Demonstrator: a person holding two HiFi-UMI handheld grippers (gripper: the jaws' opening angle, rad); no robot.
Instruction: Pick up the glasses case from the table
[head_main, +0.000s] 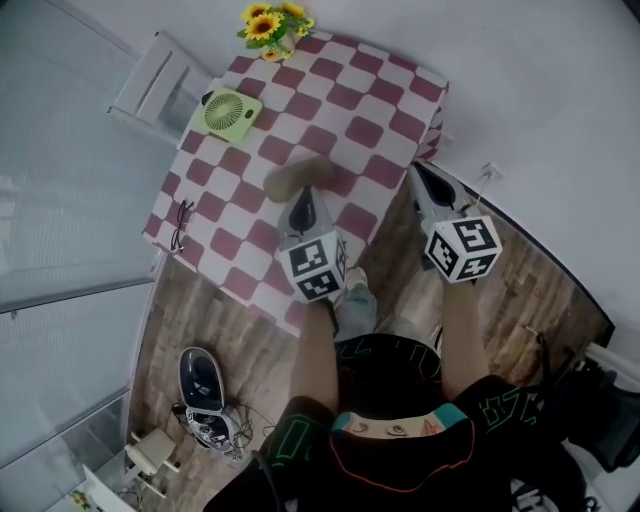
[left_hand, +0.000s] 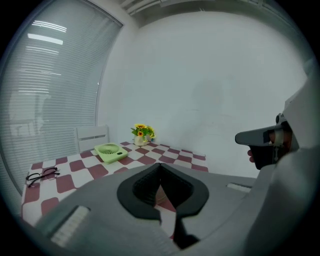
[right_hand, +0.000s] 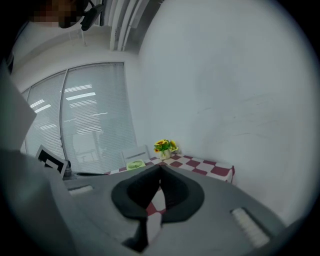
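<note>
Jaws pressed together and empty, left gripper (head_main: 306, 200) and right gripper (head_main: 421, 175) hang at the near edge of the red-and-white checked table (head_main: 345, 100), likely poised for the brown oblong glasses case (head_main: 296, 176) (blurred) near its middle.

Red-checked counter (head_main: 385, 95): yellow sunflower pot (head_main: 272, 25) at far corner; green square fan (head_main: 227, 112) beside it; brown glasses case (head_main: 298, 176) centre-front; black-framed spectacles (head_main: 181, 226) at left edge.

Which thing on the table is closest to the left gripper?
The brown glasses case, lying just ahead of the left gripper. The green fan, the sunflowers and the black glasses all lie farther away.
</note>
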